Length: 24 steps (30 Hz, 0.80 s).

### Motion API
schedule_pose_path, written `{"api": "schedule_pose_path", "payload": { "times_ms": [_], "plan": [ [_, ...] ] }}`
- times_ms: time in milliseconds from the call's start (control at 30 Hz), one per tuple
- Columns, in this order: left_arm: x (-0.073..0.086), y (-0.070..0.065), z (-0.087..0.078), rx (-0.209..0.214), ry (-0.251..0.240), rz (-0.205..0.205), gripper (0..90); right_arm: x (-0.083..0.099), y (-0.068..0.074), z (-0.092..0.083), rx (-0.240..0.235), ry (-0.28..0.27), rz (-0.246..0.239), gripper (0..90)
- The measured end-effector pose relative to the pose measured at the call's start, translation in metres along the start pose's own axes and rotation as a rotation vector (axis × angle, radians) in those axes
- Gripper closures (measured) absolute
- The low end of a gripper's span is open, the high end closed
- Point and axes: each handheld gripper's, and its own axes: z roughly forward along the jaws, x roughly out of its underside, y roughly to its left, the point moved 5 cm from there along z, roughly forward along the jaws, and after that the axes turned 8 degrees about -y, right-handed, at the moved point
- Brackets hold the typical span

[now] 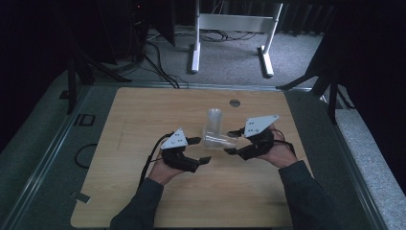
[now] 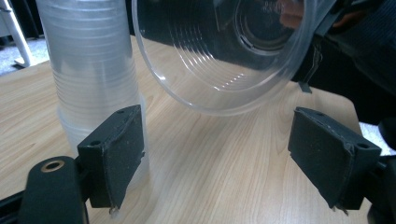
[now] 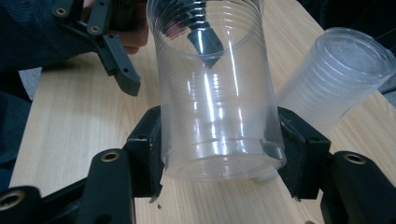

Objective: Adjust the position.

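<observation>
A clear plastic cup [image 1: 219,140] [image 3: 215,102] lies sideways in the air just above the wooden table [image 1: 143,115]. My right gripper [image 1: 230,142] [image 3: 217,154] is shut on it near its base. The cup's open mouth [image 2: 224,56] faces my left gripper [image 1: 203,150] [image 2: 224,158], which is open with nothing between its pads. In the right gripper view, one jaw of the left gripper [image 3: 163,56] shows through the cup wall. An upside-down stack of clear cups [image 1: 214,122] [image 2: 93,70] [image 3: 336,79] stands on the table just behind the held cup.
A round grey grommet [image 1: 234,102] sits near the table's far edge. On the carpet beyond the table stand a white desk frame [image 1: 230,28] and several cables [image 1: 158,62]. Dark tripod legs [image 1: 325,81] stand off the table's right and left corners.
</observation>
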Motion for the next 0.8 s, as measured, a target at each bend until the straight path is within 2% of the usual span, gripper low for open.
{"api": "schedule_pose_path", "payload": {
  "times_ms": [200,600,733,800],
  "plan": [
    [-0.0018,0.0001,-0.0008,0.017,-0.021,-0.018,21.6,-0.0029,-0.0003,-0.0006,-0.006,-0.044,0.02,41.1],
    [-0.007,-0.0005,-0.0013,0.045,-0.072,-0.046,23.3,-0.0032,0.0009,0.0023,-0.025,-0.095,0.052,41.1],
    [-0.008,-0.0008,-0.0012,0.05,-0.08,-0.048,23.3,-0.0035,0.0006,0.0021,-0.029,-0.111,0.061,41.1],
    [-0.0097,-0.0043,0.0012,0.051,-0.077,-0.031,23.3,-0.0039,0.0005,0.002,-0.03,-0.121,0.066,41.1]
  ]
}}
